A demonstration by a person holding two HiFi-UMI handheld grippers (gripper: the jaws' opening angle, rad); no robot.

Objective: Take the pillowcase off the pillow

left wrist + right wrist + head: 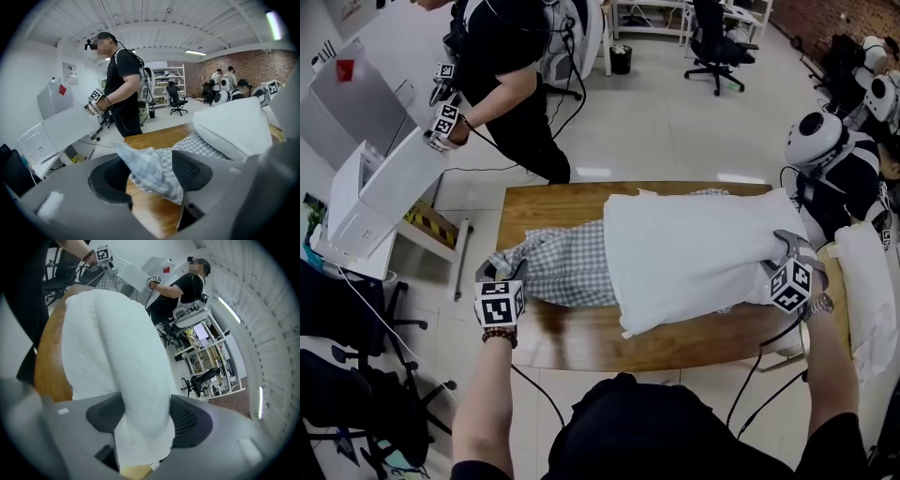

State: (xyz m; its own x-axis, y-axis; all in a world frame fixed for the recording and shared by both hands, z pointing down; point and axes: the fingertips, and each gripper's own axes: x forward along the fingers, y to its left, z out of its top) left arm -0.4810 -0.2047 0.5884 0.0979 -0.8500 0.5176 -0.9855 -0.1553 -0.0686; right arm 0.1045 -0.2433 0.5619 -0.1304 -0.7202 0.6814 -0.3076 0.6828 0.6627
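A white pillow [694, 248] lies across the wooden table [581, 202]. A grey checked pillowcase [562, 262] lies bunched at its left end, still over that end. My left gripper [499, 272] is at the pillowcase's left tip. In the left gripper view it [149, 174] stands open, with a peaked corner of the pillowcase [187, 145] loose between the jaws and the pillow [234, 126] beyond. My right gripper [789, 251] is at the pillow's right end. In the right gripper view it [147, 420] is open, and a fold of the pillow [112, 343] fills the gap.
A person in black [511, 75] stands past the table's far left corner, holding grippers on a white box [394, 178]. A white humanoid robot [825, 150] stands at the right. White fabric [867, 281] lies off the table's right edge, and black chairs [347, 319] stand at the left.
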